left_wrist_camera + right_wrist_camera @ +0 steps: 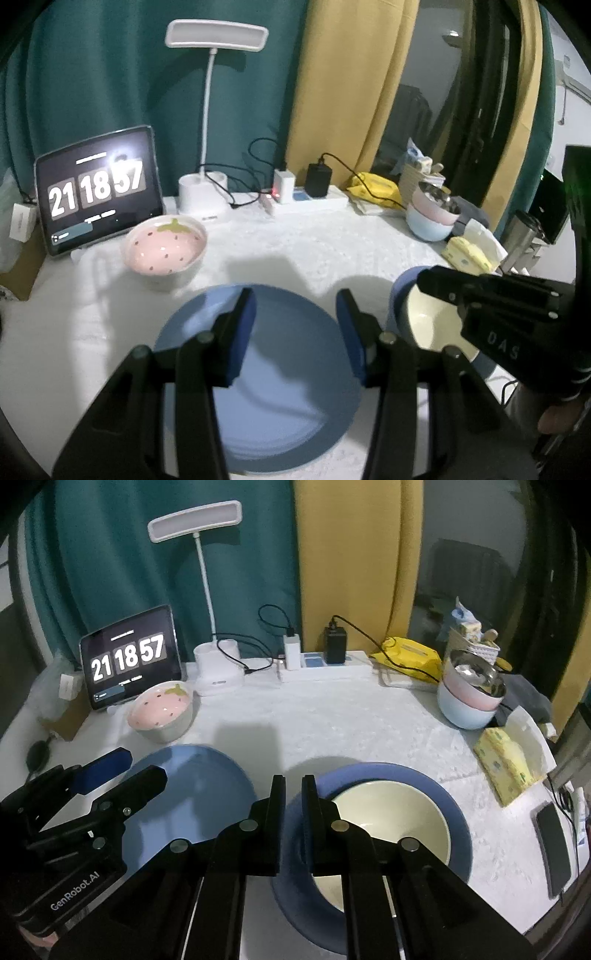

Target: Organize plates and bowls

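A light blue plate (280, 402) lies on the white table; it also shows in the right wrist view (199, 797). My left gripper (295, 314) is open above it, empty. To its right sits a blue bowl with a cream inside (399, 819), also seen in the left wrist view (428, 325). My right gripper (293, 786) is shut on the bowl's left rim. A pink strawberry bowl (166, 247) stands at the back left, also in the right wrist view (162, 710). Stacked pastel bowls (469, 698) stand at the back right.
A tablet with a clock (129, 661), a desk lamp (218, 672) and a power strip with chargers (321, 664) line the back edge. Yellow packs (406, 653), a tissue pack (506, 764) and a phone (554, 849) lie on the right.
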Available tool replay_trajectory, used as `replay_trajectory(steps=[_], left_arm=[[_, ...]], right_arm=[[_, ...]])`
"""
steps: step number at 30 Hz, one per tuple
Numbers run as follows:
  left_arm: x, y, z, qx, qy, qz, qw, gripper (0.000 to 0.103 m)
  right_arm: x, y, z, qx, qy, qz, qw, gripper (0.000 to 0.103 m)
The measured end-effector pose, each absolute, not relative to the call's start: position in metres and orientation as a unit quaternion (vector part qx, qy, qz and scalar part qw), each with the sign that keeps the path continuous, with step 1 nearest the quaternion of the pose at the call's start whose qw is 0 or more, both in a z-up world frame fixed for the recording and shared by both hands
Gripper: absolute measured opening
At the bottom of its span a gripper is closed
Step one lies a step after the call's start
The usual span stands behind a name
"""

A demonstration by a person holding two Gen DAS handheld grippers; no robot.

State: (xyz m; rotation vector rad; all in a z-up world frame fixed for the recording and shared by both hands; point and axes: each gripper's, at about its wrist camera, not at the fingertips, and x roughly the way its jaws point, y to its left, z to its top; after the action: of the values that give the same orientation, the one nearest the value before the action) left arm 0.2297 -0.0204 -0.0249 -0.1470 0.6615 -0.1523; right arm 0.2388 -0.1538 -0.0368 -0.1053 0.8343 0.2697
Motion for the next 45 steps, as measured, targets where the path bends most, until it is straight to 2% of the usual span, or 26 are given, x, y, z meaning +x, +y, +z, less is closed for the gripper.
replay_trajectory(steps=[22, 45], left_arm=[[0.239, 0.062, -0.037, -0.102, 0.325, -0.024, 0.940, 0.047], [0.265, 0.115, -0.047, -0.111, 0.331, 0.005, 0.937, 0.049]], right_arm=[[0.261, -0.076, -0.045, -0.076, 0.411, 0.168, 0.893, 0.009], [0.295, -0.020, -0.052, -0.089, 0.414, 0.193, 0.885, 0.010]])
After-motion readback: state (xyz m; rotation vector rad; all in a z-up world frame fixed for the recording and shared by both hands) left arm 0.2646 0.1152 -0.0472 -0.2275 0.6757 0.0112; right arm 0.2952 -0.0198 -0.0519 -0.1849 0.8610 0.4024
